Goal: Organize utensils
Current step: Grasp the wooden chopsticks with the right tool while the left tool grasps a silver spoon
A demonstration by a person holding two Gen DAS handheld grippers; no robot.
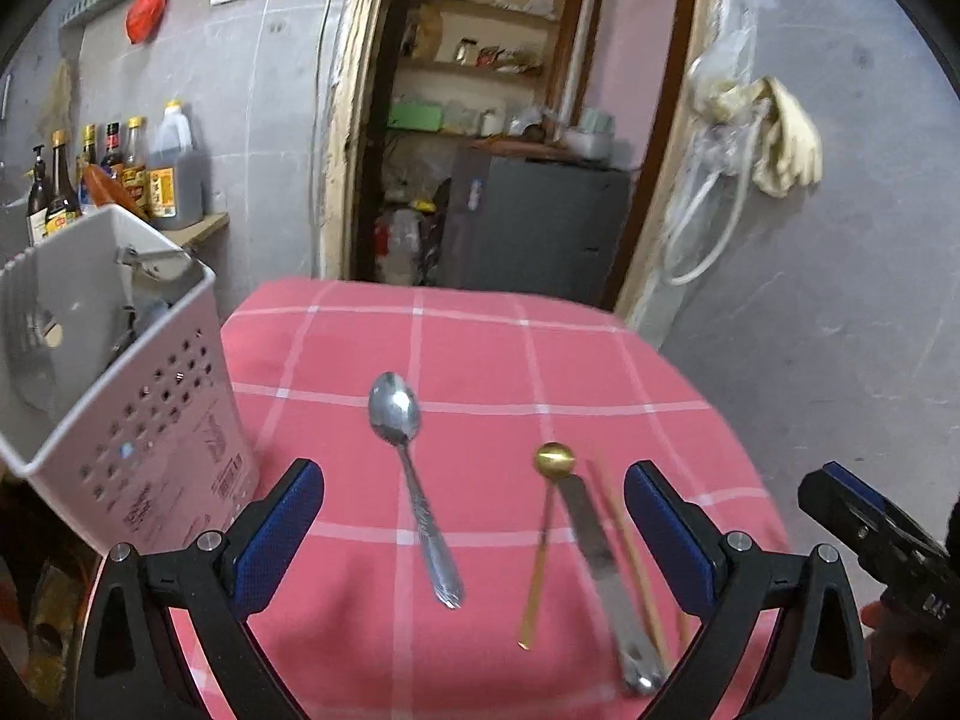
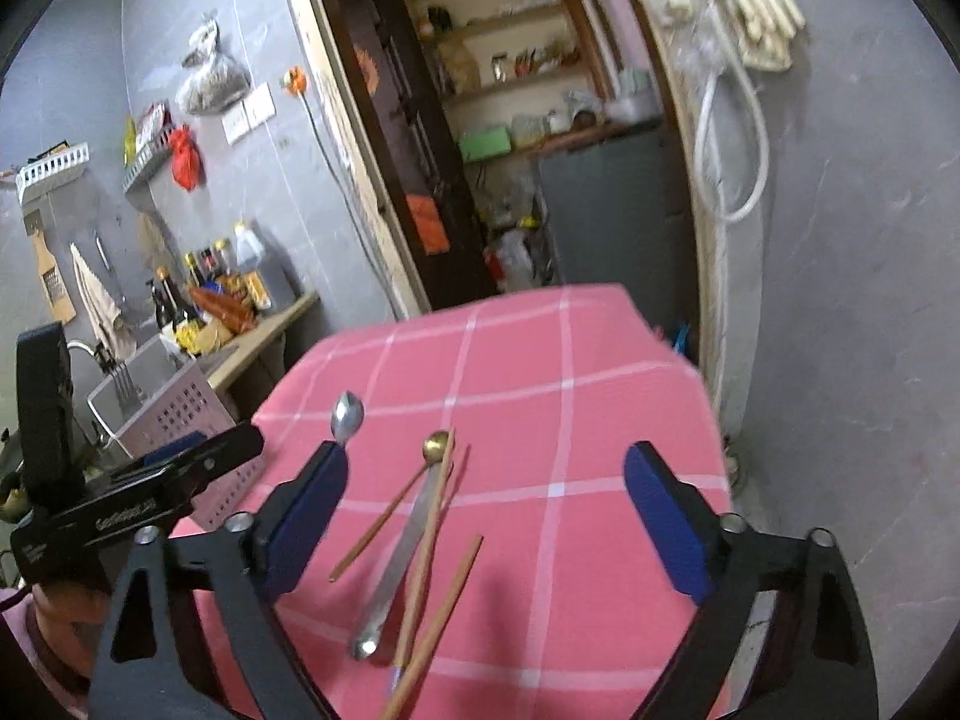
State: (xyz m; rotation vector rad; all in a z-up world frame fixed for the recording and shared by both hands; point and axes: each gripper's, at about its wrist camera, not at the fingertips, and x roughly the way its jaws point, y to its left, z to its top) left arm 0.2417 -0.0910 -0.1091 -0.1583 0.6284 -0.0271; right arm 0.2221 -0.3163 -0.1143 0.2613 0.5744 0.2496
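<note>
On the pink checked tablecloth [image 1: 480, 354] lie a steel spoon [image 1: 414, 486], a small gold spoon [image 1: 543, 534], a steel knife [image 1: 606, 582] and wooden chopsticks [image 1: 630, 558]. A white perforated utensil holder [image 1: 150, 420] with forks in it stands at the table's left. My left gripper [image 1: 474, 516] is open and empty, above the steel spoon. My right gripper [image 2: 486, 510] is open and empty, above the knife [image 2: 402, 558], the chopsticks [image 2: 432, 612] and the gold spoon [image 2: 420, 474]. The steel spoon [image 2: 347, 414] and the holder [image 2: 174, 420] lie to its left.
Sauce bottles [image 1: 120, 174] stand on a shelf behind the holder. An open doorway [image 1: 498, 120] with shelves and a grey cabinet is past the table's far edge. A grey wall with a hose and gloves [image 1: 774, 138] is on the right.
</note>
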